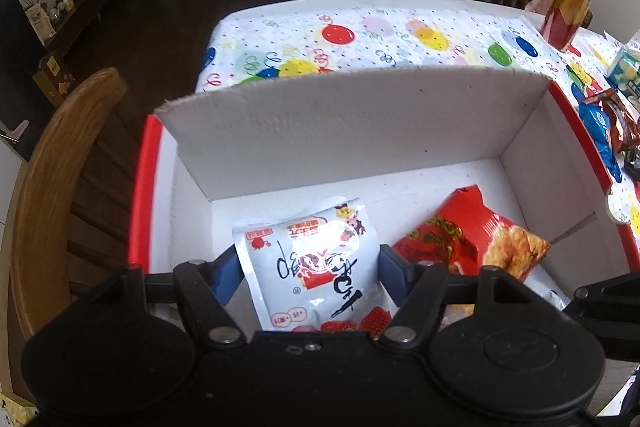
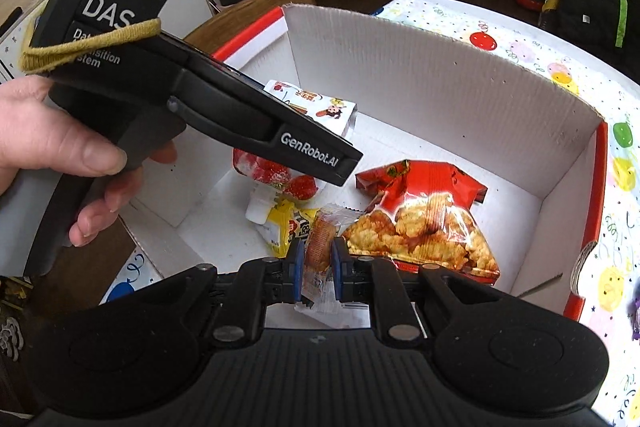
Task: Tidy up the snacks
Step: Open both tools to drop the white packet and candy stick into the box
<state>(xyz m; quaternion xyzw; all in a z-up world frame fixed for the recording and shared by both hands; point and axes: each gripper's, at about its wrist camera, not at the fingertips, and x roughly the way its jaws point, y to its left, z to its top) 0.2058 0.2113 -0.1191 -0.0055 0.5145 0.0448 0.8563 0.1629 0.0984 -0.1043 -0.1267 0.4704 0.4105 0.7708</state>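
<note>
**Both grippers carry snacks over the box**

The right gripper (image 2: 316, 269) pinches a small wrapped biscuit (image 2: 318, 251), long axis along its fingers, directly above the box (image 2: 440, 83) floor. Beyond and left, the left gripper (image 1: 310, 267) clamps a white strawberry pouch (image 1: 316, 259). A red chip bag (image 2: 424, 223) lies just ahead-right. Balloon-print tablecloth (image 1: 360, 35) and living room lie beyond.
</note>
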